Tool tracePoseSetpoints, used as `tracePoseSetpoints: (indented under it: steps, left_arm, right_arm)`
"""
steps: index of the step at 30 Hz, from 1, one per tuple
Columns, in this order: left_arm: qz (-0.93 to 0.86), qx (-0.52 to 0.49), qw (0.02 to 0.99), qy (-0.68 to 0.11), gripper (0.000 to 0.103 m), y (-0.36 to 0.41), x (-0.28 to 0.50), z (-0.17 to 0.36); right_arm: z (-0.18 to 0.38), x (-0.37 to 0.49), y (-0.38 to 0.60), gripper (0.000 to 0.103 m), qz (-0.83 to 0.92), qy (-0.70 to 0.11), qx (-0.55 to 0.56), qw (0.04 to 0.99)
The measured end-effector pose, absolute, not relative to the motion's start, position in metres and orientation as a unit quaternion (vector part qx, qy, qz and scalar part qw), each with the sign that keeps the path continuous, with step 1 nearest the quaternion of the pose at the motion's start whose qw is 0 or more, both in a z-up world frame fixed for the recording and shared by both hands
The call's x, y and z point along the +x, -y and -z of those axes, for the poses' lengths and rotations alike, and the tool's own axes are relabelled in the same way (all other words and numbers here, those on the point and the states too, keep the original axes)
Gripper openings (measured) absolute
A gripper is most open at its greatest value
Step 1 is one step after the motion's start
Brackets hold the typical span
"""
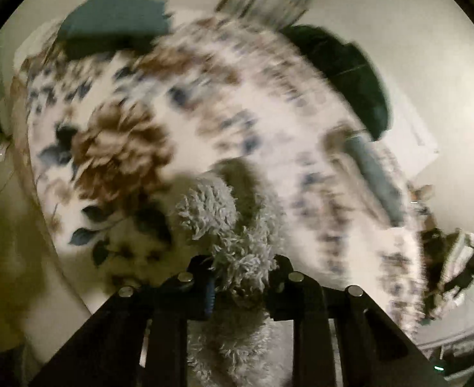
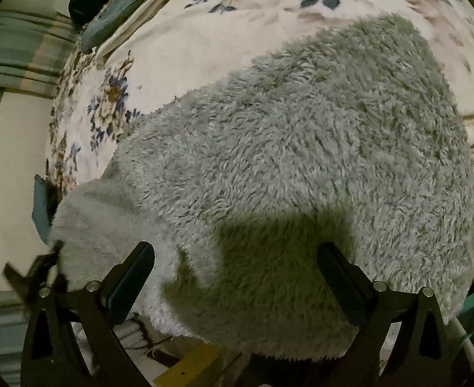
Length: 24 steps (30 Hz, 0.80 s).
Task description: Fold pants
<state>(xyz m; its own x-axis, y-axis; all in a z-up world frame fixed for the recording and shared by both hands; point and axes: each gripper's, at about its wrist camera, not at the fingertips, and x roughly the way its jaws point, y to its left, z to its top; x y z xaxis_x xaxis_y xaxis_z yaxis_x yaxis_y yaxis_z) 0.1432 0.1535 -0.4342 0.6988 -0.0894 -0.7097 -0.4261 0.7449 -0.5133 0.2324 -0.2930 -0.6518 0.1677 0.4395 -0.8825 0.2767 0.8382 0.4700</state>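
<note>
The pants are pale grey fluffy fleece. In the right wrist view they [image 2: 285, 167] lie spread over a floral bedspread [image 2: 185, 42], filling most of the frame. My right gripper [image 2: 235, 258] is open just above their near edge, its fingers [image 2: 133, 277] apart and holding nothing. In the left wrist view my left gripper [image 1: 240, 269] is shut on a bunched fold of the pants [image 1: 224, 225] and holds it up above the bedspread [image 1: 140, 103]. That view is blurred by motion.
A teal folded cloth [image 1: 114, 22] and a dark green item [image 1: 346, 74] lie at the far side of the bed. In the right wrist view a teal pillow [image 2: 120, 13] lies at the bed's upper left, and the bed edge runs along the left with a wall beyond.
</note>
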Motion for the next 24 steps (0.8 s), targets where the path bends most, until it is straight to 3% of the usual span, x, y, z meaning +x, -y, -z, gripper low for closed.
tracePoseSetpoints:
  steps: [6,10,15,22,24]
  left_arm:
    - [0.018,-0.271,0.898,-0.347,0.019,-0.054,0.128,0.336]
    - [0.11,-0.219,0.9,-0.36,0.019,0.048,0.129,0.313]
    - [0.205,-0.174,0.871,-0.411,0.019,0.178,0.133,0.338]
    - [0.238,-0.095,0.816,-0.517,0.021,0.296,0.137,0.416]
    - [0.239,-0.094,0.794,-0.552,0.036,0.312,0.132,0.432]
  right_arm:
    - [0.642,0.215,0.33,0.103,-0.053,-0.626,0.32,0.71]
    - [0.629,0.194,0.372,0.103,-0.035,-0.61,0.354,0.708]
    - [0.619,0.157,0.437,0.103,0.004,-0.595,0.375,0.711]
    - [0.625,0.105,0.524,0.103,0.077,-0.585,0.398,0.703]
    - [0.627,0.096,0.545,0.103,0.092,-0.584,0.4,0.7]
